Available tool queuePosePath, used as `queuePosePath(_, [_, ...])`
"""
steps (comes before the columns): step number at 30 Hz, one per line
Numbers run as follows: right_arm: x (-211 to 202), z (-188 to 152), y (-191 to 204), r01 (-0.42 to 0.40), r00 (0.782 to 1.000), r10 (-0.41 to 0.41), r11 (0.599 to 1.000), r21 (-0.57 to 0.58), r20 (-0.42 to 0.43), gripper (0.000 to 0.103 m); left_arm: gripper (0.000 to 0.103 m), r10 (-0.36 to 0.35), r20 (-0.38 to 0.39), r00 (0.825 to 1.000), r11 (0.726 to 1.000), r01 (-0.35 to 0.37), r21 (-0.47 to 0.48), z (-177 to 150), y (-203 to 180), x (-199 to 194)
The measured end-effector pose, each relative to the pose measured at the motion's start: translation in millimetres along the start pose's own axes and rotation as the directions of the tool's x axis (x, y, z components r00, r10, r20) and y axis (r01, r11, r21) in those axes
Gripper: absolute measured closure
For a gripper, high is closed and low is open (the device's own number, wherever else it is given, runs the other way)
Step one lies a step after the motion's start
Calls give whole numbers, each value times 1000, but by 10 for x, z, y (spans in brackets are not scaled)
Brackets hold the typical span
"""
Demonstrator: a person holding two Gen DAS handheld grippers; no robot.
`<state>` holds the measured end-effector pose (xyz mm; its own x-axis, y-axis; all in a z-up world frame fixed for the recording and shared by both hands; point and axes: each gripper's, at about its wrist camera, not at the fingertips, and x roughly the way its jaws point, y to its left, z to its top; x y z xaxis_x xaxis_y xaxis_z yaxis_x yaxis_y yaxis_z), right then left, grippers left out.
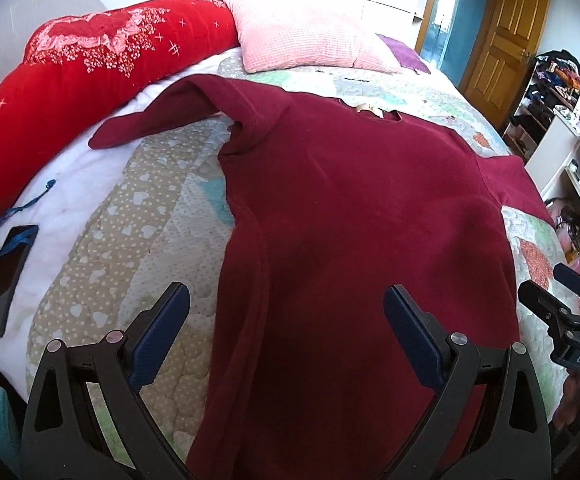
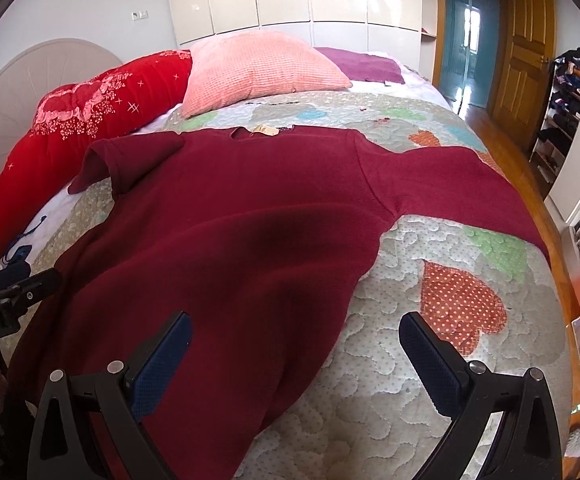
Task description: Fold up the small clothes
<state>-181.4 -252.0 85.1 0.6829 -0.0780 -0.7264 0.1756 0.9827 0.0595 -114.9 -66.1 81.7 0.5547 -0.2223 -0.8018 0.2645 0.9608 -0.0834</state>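
On the far left of the bed, a black phone [image 1: 8, 276] with a blue lanyard lies on the white sheet, beside a long red bolster [image 1: 90, 76] that runs up to the headboard. Next to the right comes the task's thing: a dark red sweater [image 1: 349, 216] spread flat on the patchwork quilt [image 1: 142, 240], neckline and label toward the pink pillow [image 1: 305, 36], hem toward the camera. Its left sleeve [image 1: 158, 120] bends out over the sheet toward the bolster. Its right sleeve [image 2: 461, 184] stretches straight out toward the bed's far edge.

The left claw [image 1: 286, 332] hangs with its jaws wide over the left hem, holding nothing, one blue pad over the quilt and the other over the cloth. The right claw [image 2: 295, 360] is also wide and empty, straddling the right side seam near the hem, with one pad above the sweater and one above the quilt's orange heart patch [image 2: 461, 304].

By my reading, folding has barely begun: the garment is laid out and mostly smoothed, but neither sleeve is turned in and the body shows no crease. The hem itself drops below both views, so whether it lies tidy I cannot tell. Sleeves, sides and the final halving all appear to remain.
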Motion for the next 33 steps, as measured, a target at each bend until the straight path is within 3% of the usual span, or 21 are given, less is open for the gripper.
queuePosePath(17, [227,163,134,-21,1000,21,1000,2,-1,0,5,-6,-19,1000,1000,6,0,100,-18,216])
queuePosePath(33, [294,268,138,17,1000,-17,1000,-1,14,0,5,2,-26,1000,1000,-2,-6,191,-37,345])
